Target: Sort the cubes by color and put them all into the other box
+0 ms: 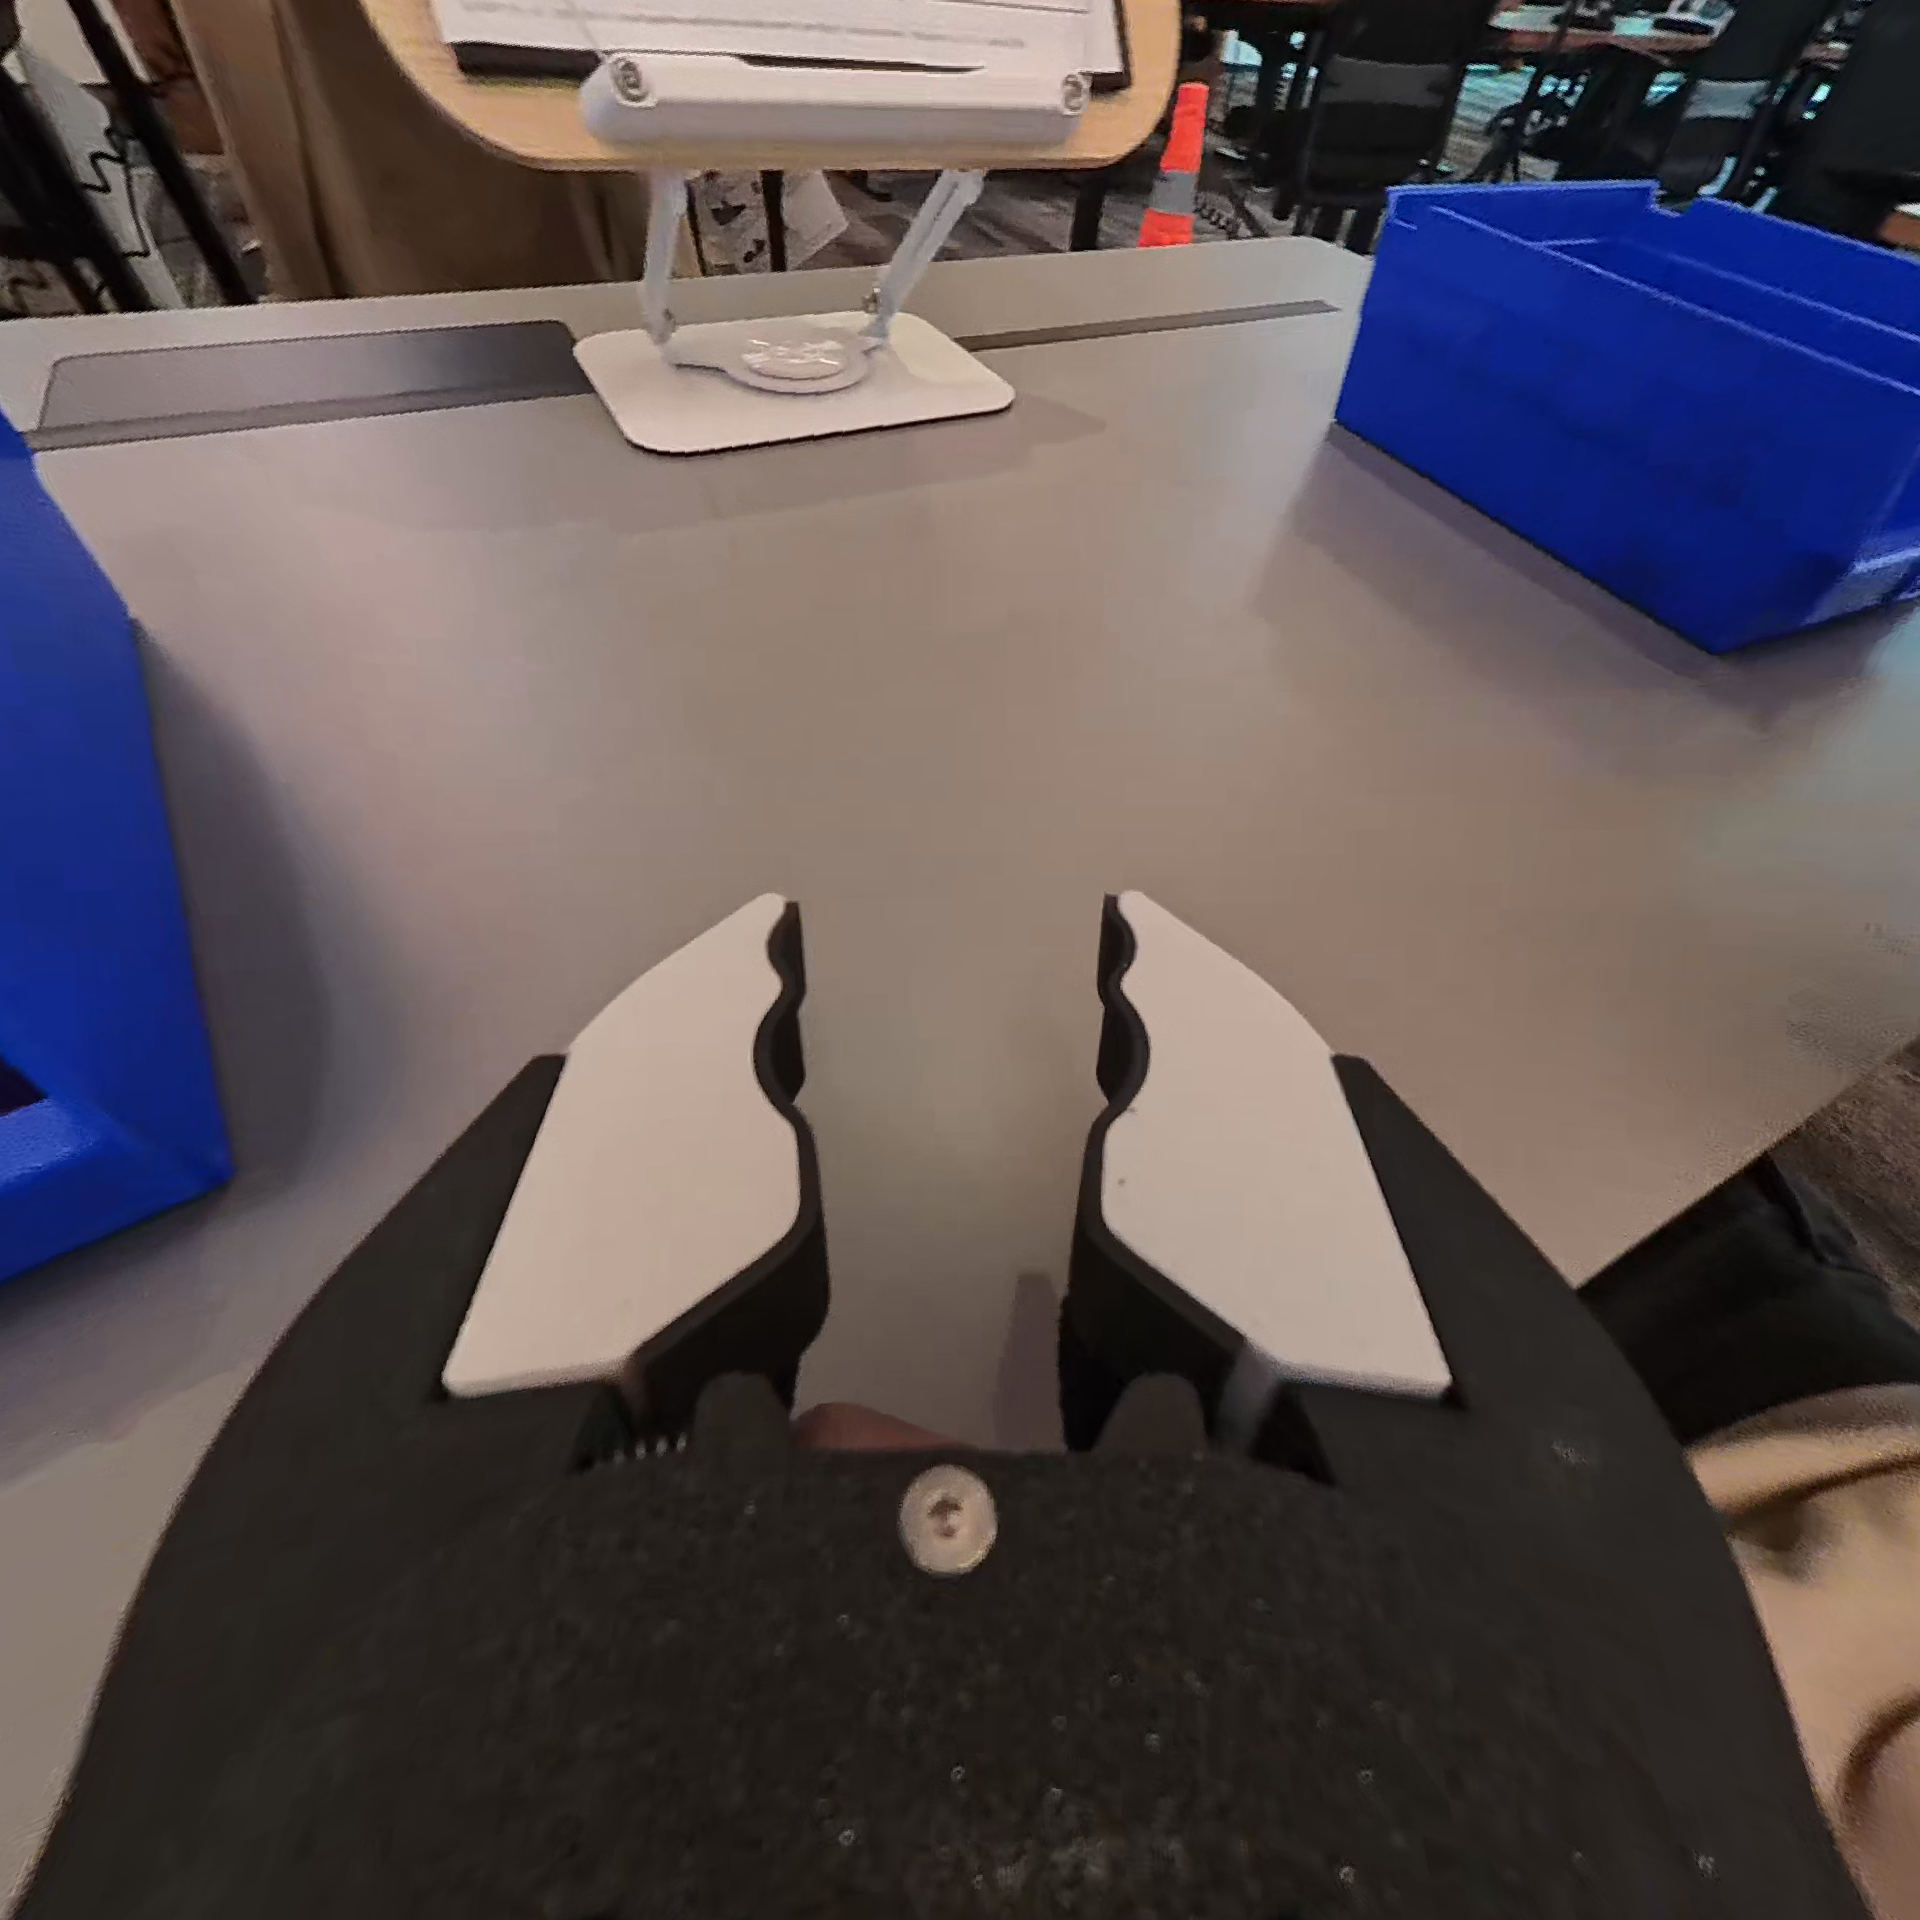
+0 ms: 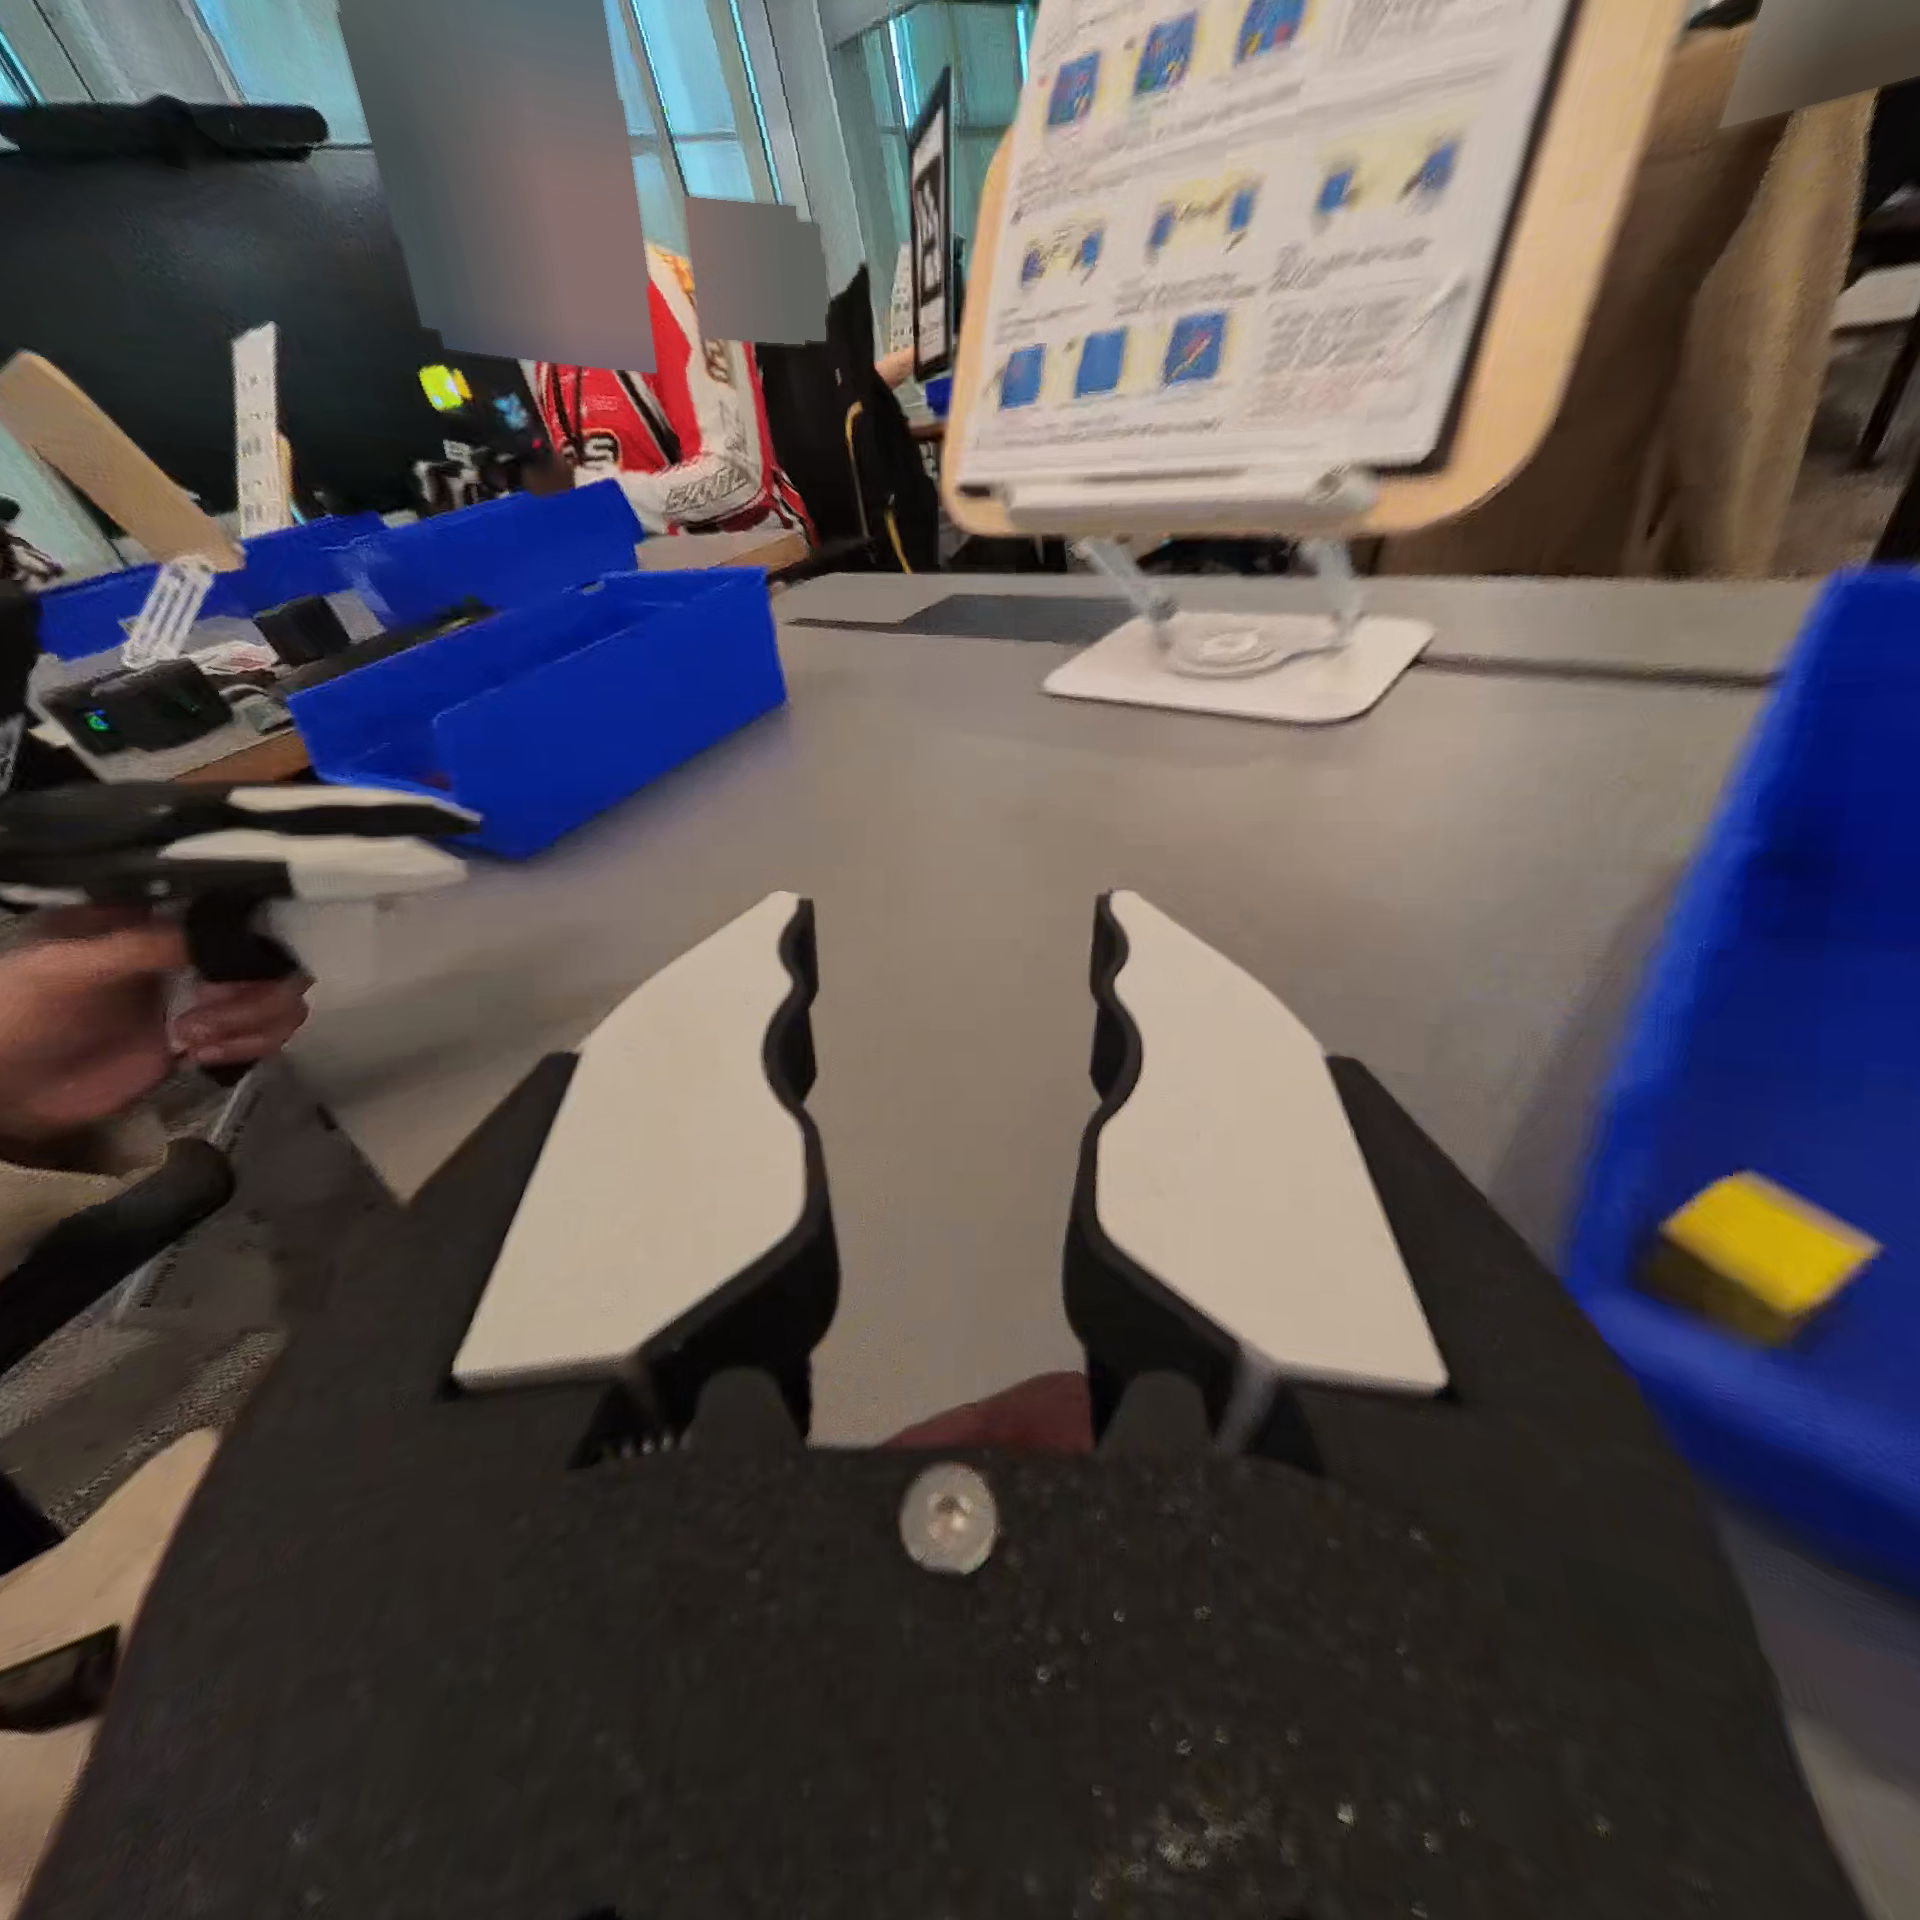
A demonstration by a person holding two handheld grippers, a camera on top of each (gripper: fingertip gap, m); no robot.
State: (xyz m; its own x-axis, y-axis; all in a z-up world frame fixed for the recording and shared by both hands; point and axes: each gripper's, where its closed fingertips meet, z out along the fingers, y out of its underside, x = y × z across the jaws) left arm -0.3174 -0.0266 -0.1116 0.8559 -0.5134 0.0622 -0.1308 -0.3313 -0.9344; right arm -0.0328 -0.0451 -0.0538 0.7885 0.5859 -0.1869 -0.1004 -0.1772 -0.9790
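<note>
My left gripper (image 1: 951, 914) is open and empty above the grey table (image 1: 935, 675). A blue box (image 1: 1662, 416) stands at the far right of its view, and another blue box (image 1: 94, 883) at the left edge. My right gripper (image 2: 951, 914) is open and empty over the table. A yellow cube (image 2: 1756, 1252) lies in the blue box (image 2: 1787, 935) just right of it. A divided blue box (image 2: 582, 686) stands at the far left, and the left gripper (image 2: 457, 842) shows in front of it, held by a hand.
A white stand (image 1: 795, 379) holding a wooden board with a printed sheet sits at the table's far edge; it also shows in the right wrist view (image 2: 1236, 665). Beyond the table are other desks, blue bins, people and an orange cone (image 1: 1179, 166). My right tips are roughly 15 cm from the yellow cube (image 2: 1756, 1252).
</note>
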